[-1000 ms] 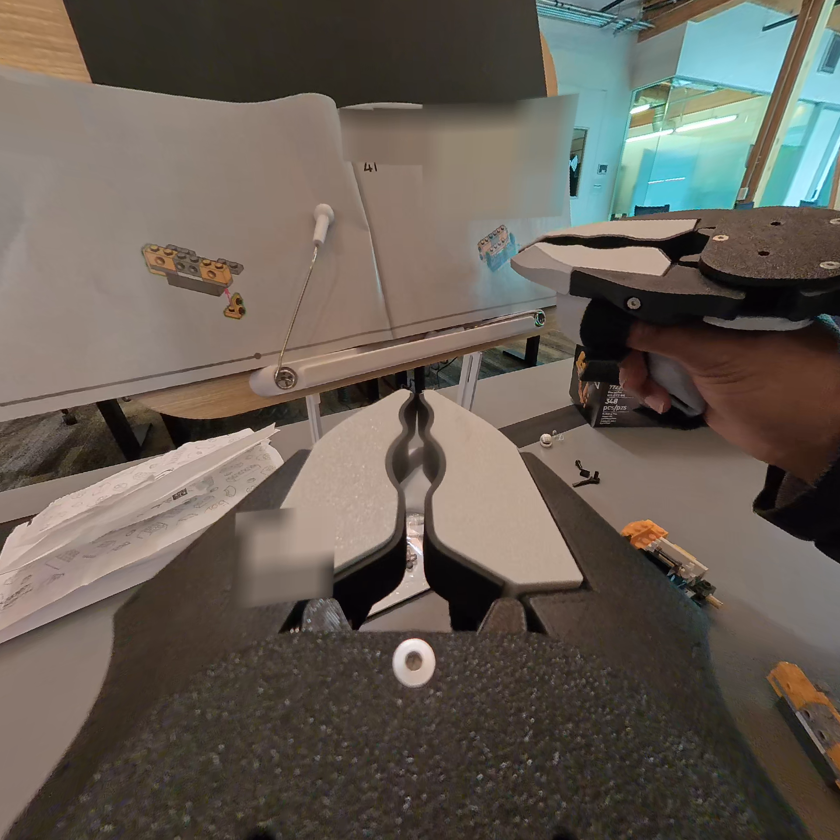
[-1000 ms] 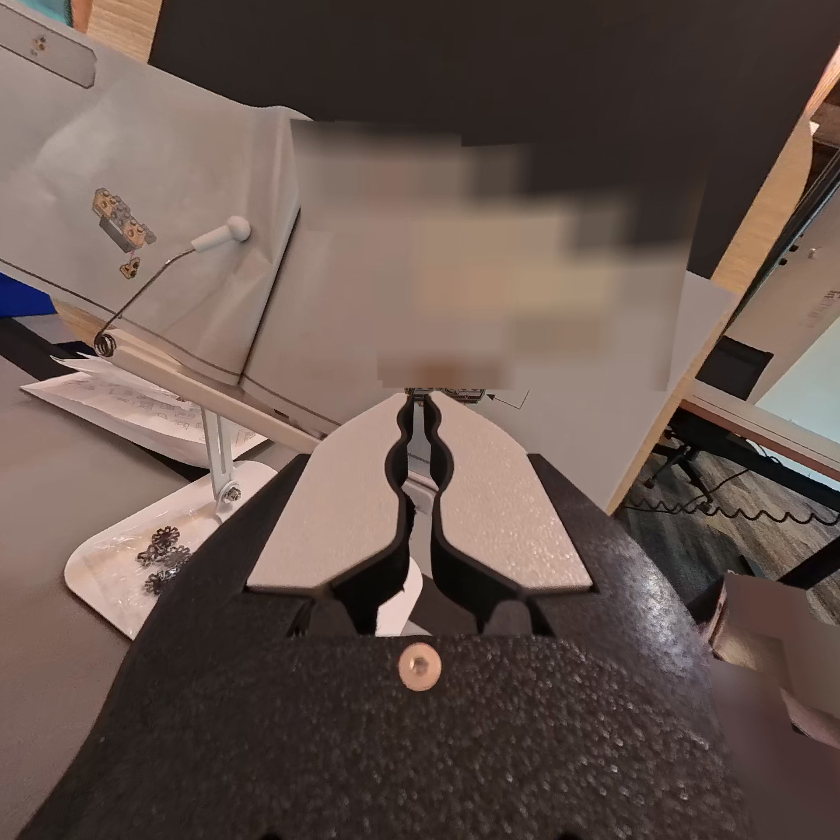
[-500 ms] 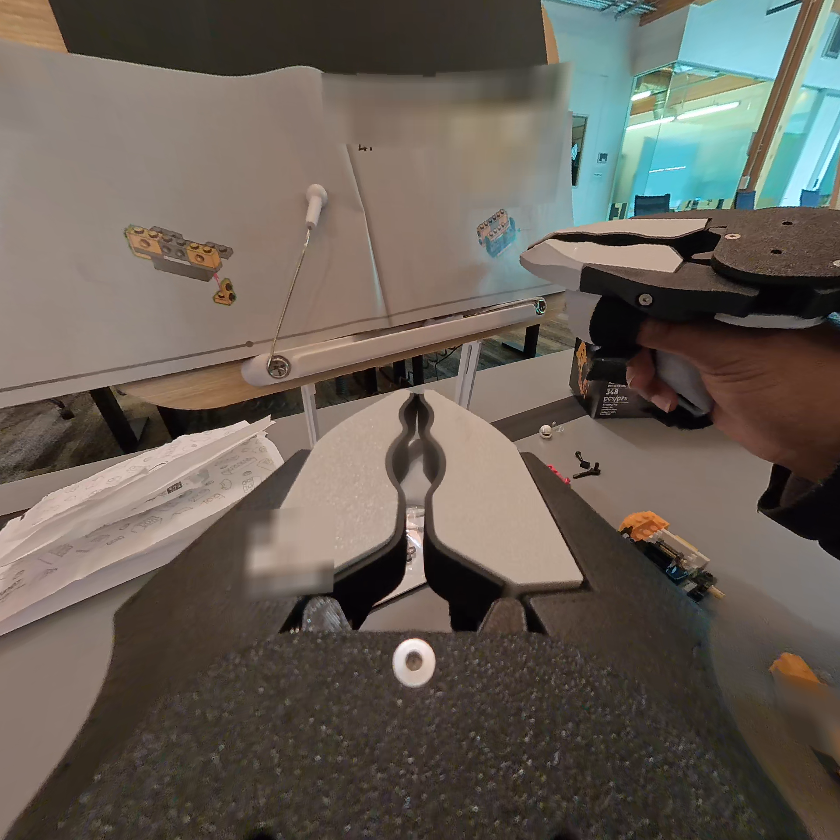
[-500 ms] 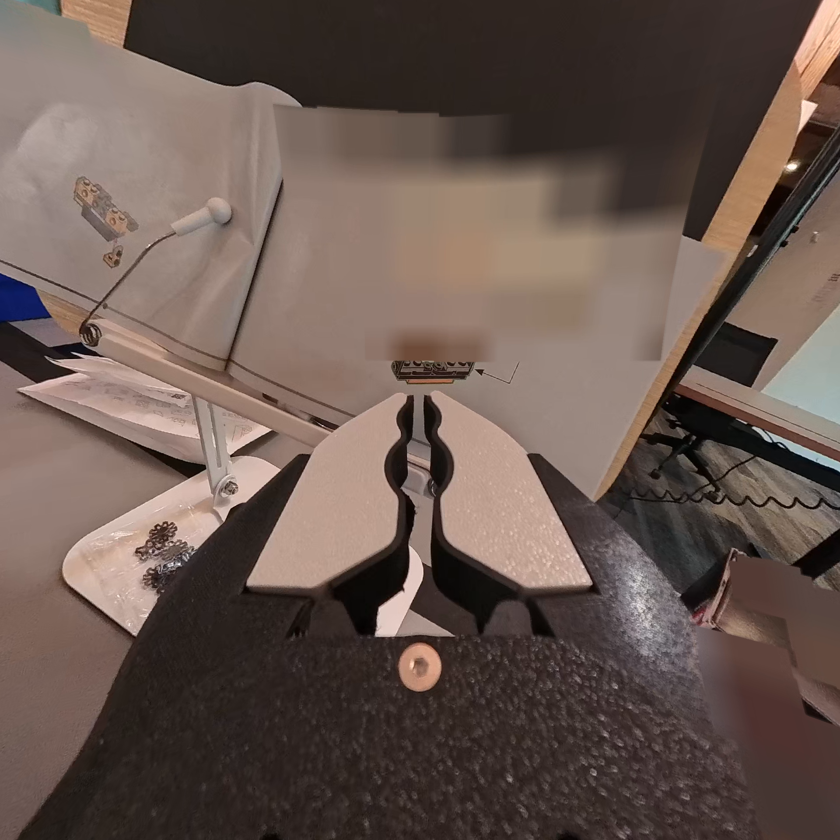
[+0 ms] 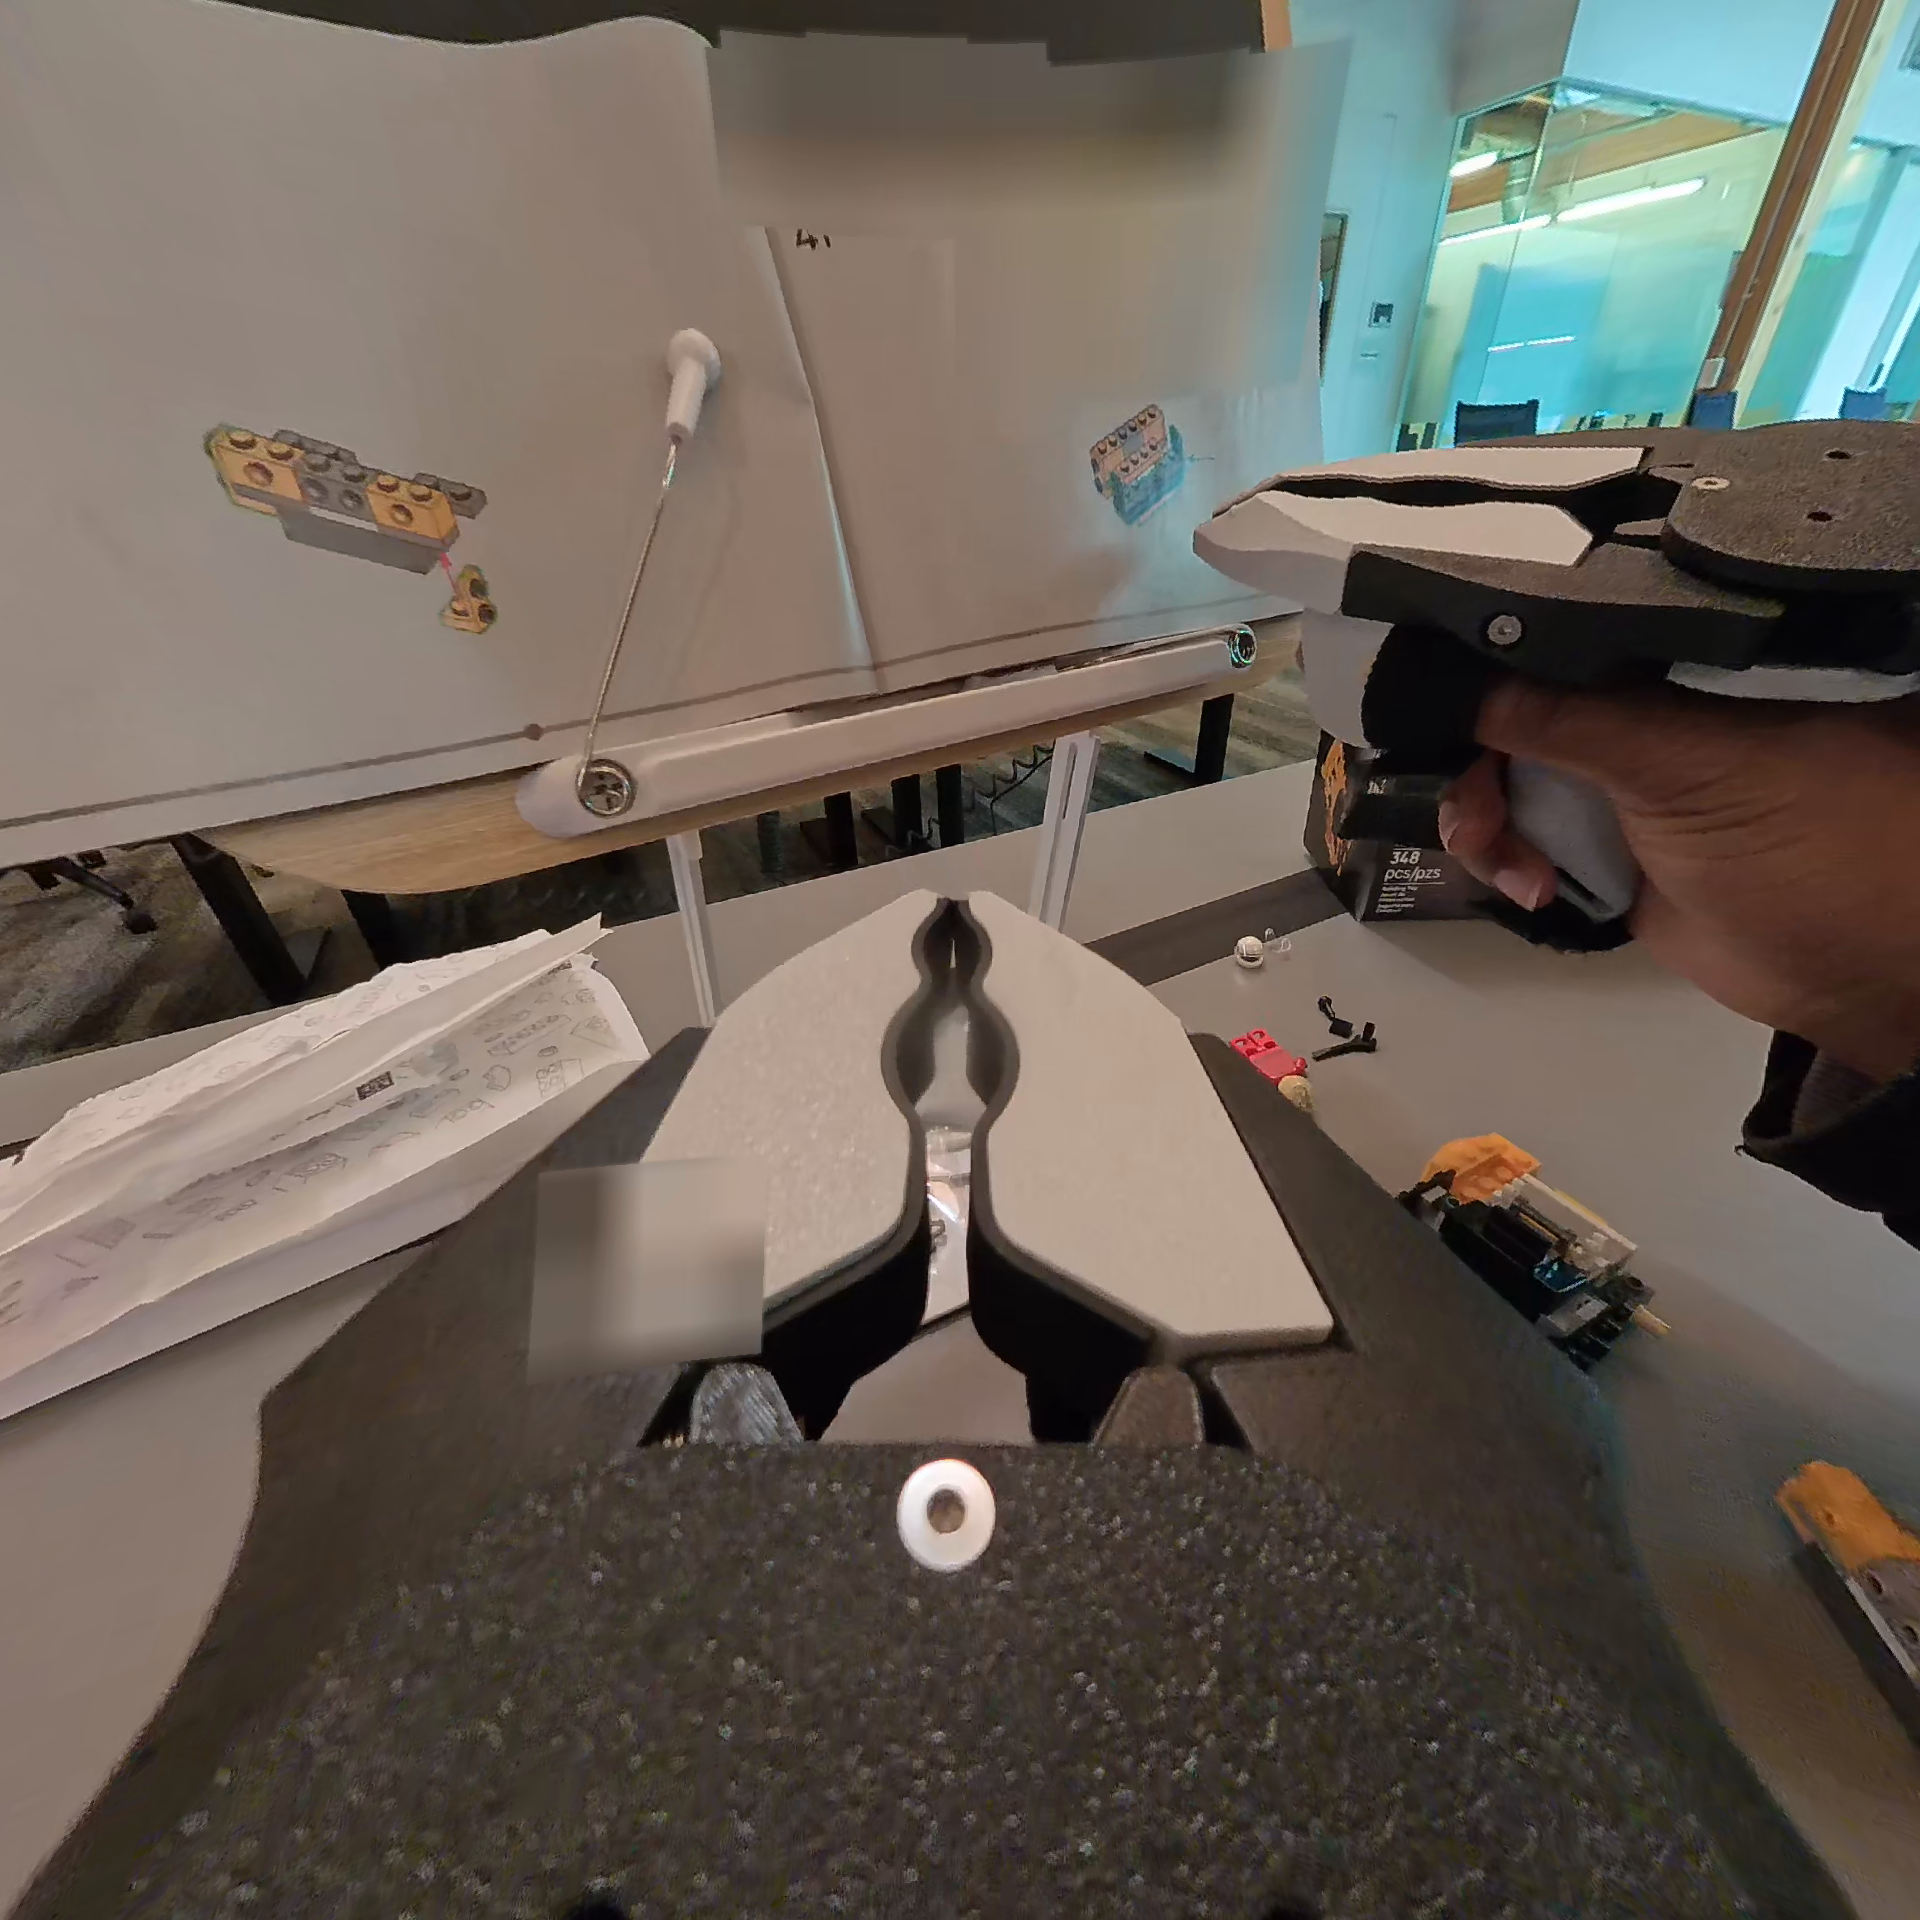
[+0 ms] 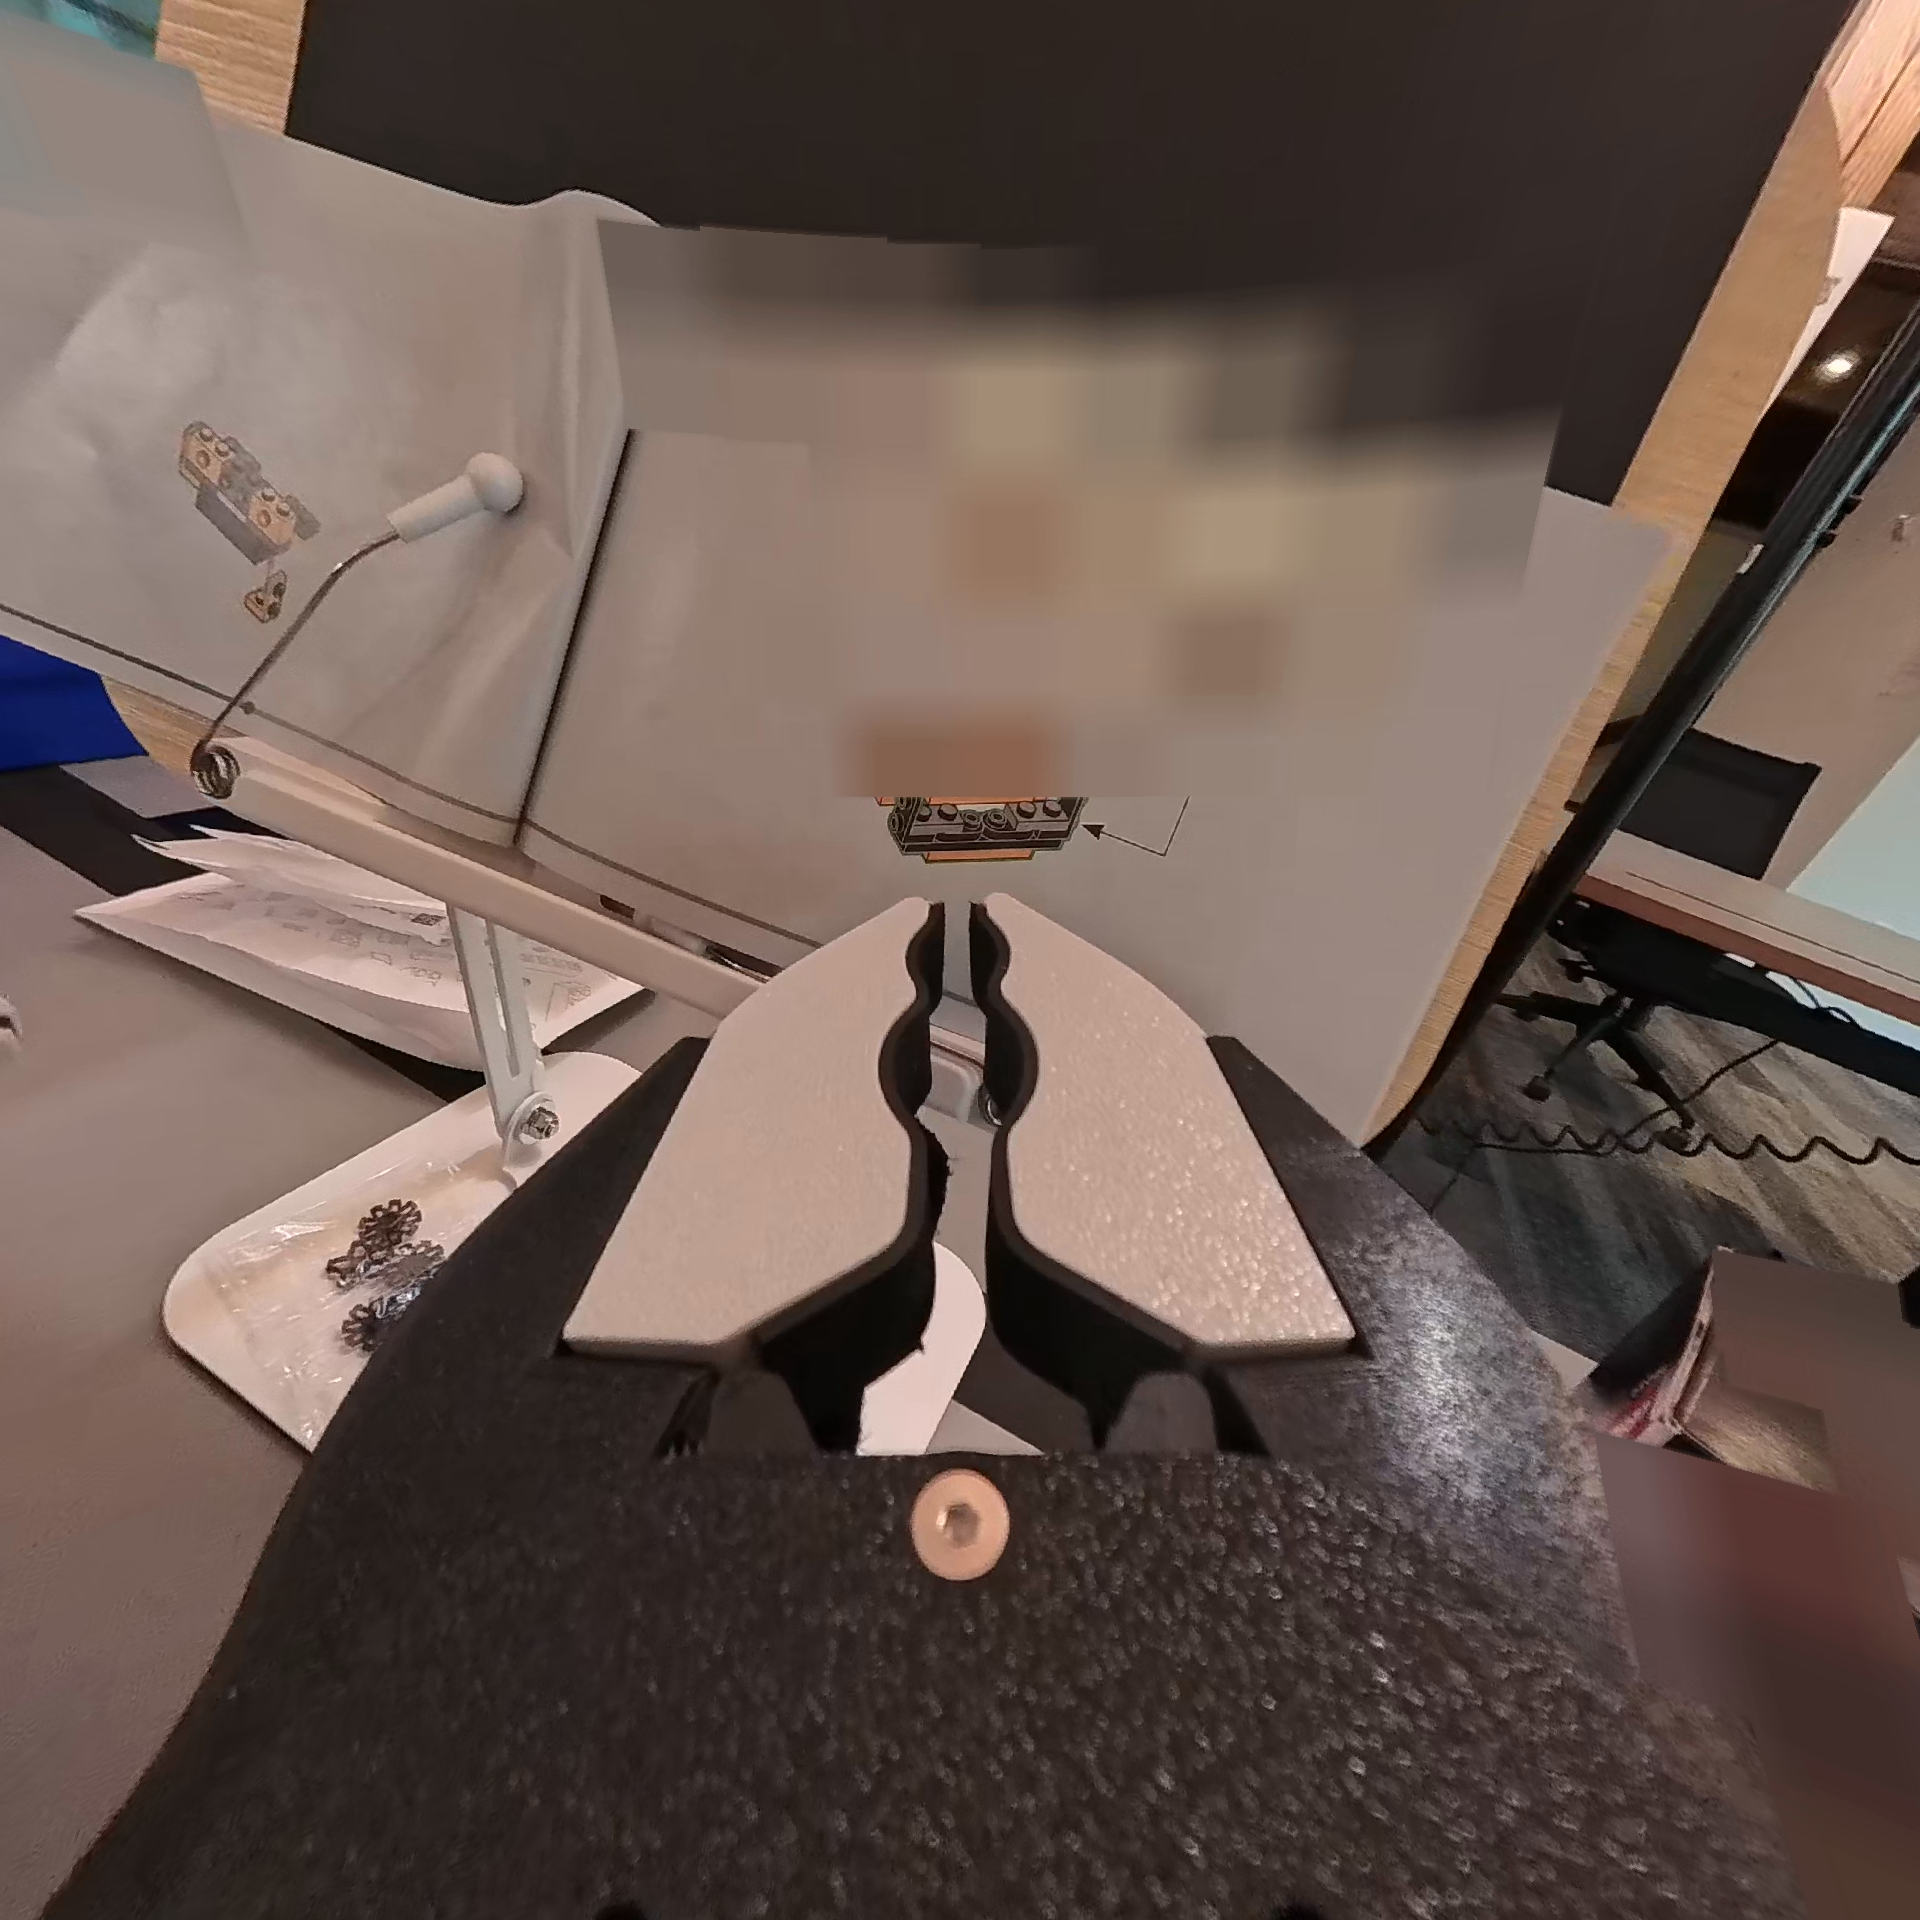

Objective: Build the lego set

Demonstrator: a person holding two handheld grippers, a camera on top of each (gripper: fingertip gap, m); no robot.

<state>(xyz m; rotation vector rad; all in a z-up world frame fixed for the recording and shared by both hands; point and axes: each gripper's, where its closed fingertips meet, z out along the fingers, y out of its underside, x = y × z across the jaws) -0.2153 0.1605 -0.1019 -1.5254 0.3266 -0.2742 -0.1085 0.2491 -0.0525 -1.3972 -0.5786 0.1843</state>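
Both grippers are hovering above the bench, aimed at the booklet (image 5: 416, 343) propped open on a white stand (image 5: 883, 727) along the far edge. The left gripper (image 5: 951, 920) is holding its fingers pressed together with nothing between them. The right gripper (image 6: 954, 914) is keeping its fingers nearly closed, a thin slit showing at the tips, also empty; a hand (image 5: 1704, 862) is squeezing its grip.

The task's things are lying to the right of the left gripper. A partial build (image 5: 1517, 1247), orange, black and white, is resting near the right edge, its long axis running from the near right toward the far left. A second orange piece (image 5: 1860, 1558) is sitting nearer, at the right edge. A red brick (image 5: 1265, 1055) and small black pins (image 5: 1345, 1039) are lying loose just beyond. By judgement the right gripper is the nearer, and the coming move calls for lowering it toward the build across its long axis.

A folded paper sheet (image 5: 260, 1122) is lying at the left edge, and a black box (image 5: 1392, 862) is standing near the far right. The bench (image 5: 1455, 997) is plain grey. Behind it, an office with glass partitions is showing.
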